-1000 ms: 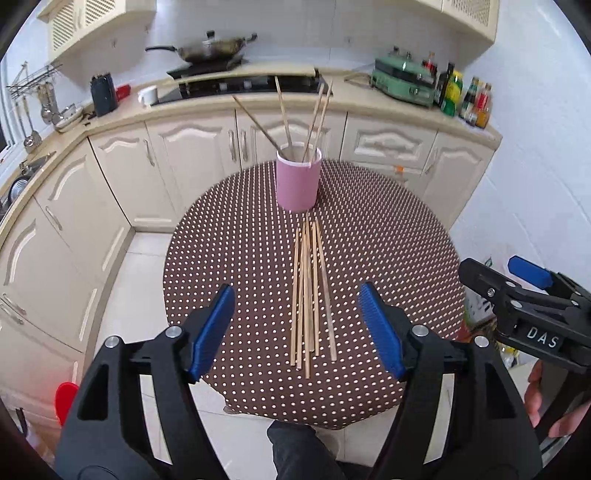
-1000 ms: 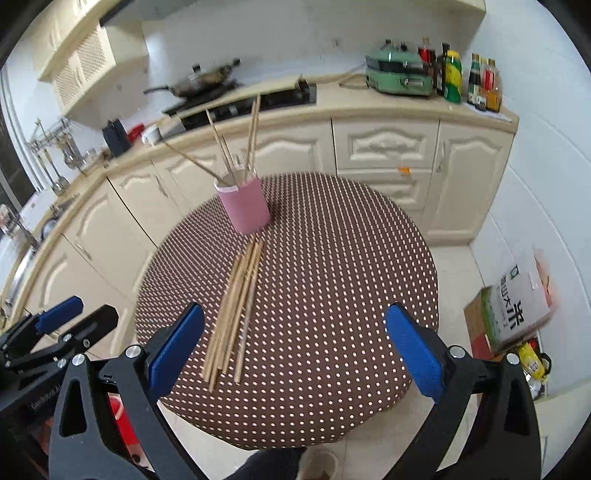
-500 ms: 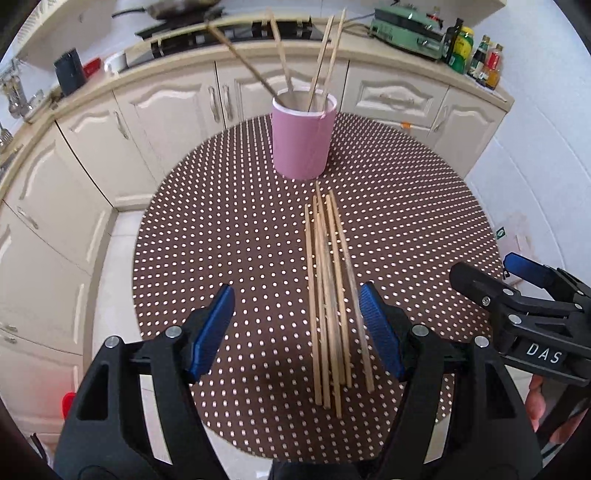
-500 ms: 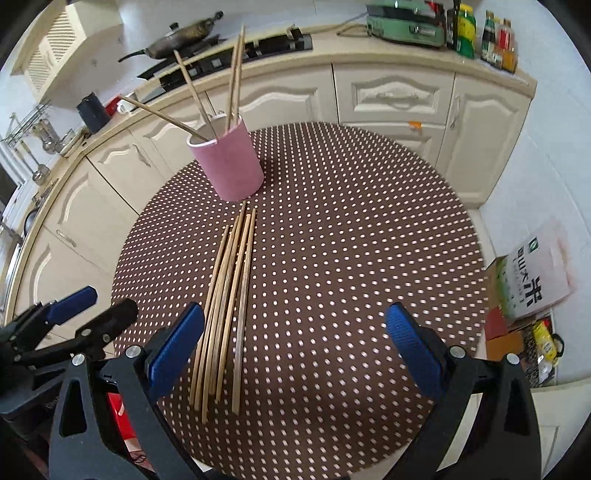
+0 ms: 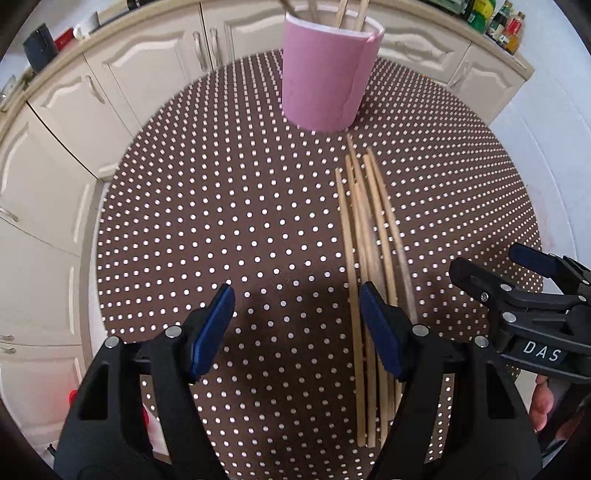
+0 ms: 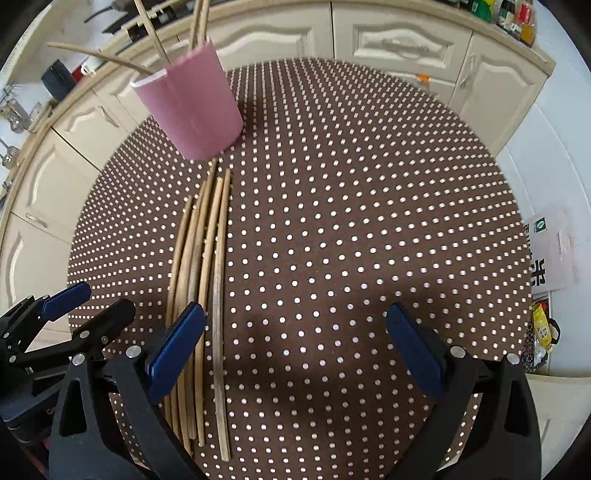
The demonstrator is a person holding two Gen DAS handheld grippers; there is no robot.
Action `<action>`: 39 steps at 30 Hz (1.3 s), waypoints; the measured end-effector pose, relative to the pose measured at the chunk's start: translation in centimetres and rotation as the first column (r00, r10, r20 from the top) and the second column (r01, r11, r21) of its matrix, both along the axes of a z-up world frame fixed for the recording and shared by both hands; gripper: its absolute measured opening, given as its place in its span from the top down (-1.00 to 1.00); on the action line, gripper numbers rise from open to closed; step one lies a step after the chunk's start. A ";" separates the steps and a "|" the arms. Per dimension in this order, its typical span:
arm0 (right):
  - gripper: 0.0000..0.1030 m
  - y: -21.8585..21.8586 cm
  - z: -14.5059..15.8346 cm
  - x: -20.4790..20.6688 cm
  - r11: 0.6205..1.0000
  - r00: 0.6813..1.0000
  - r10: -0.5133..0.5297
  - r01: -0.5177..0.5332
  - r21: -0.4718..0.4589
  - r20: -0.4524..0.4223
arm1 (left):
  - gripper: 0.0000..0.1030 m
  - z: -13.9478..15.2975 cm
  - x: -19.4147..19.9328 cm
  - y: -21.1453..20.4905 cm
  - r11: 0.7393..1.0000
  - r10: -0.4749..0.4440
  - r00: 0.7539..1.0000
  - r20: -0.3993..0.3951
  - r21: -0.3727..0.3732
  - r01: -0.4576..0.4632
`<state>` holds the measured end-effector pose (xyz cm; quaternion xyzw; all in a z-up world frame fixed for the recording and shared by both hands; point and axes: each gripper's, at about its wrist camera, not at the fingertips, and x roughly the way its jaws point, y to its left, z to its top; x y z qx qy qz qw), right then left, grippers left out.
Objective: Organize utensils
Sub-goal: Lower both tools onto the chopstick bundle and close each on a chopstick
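We see a round desk under a brown cloth with white dots, and on it a bundle of loose wooden chopsticks lying side by side, their far tips close to the foot of a pink cylindrical holder. The holder stands upright near the far edge of the desk, with a few more chopsticks leaning out of its top. Our left claw hangs over the near part of the desk with its blue pads well apart and nothing between them; its right pad sits over the near ends of the bundle, though we cannot tell whether it touches them. Our right claw is likewise spread wide and empty, its left pad over the same bundle. Cream kitchen cabinets curve behind the desk.
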<state>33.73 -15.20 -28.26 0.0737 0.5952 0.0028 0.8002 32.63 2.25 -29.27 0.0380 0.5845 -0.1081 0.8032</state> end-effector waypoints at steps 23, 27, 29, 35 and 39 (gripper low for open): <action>-0.84 1.3 -3.5 3.0 0.998 0.993 0.009 -0.016 -0.058 -0.121 | -0.35 -3.0 5.2 0.8 0.998 -0.024 0.995 -0.100 -0.056 0.018; -0.83 1.7 -3.5 4.7 0.997 0.991 0.012 -0.023 -0.079 -0.131 | -0.35 -3.2 6.1 1.3 0.998 -0.022 0.994 -0.103 -0.053 0.017; -0.80 2.1 -3.3 5.0 0.996 0.990 -0.004 -0.009 -0.092 -0.141 | -0.35 -3.3 6.7 1.8 0.999 -0.015 0.995 -0.103 -0.050 0.010; -0.09 5.7 -2.8 5.5 0.989 0.987 0.062 -0.081 -0.122 -0.147 | -0.35 -3.5 7.8 2.5 1.000 0.011 0.995 -0.101 -0.024 -0.013; 0.38 5.7 -2.4 5.7 0.991 0.990 0.066 -0.079 -0.105 -0.129 | -0.35 -3.6 8.0 2.4 0.999 0.000 0.995 -0.104 -0.034 -0.004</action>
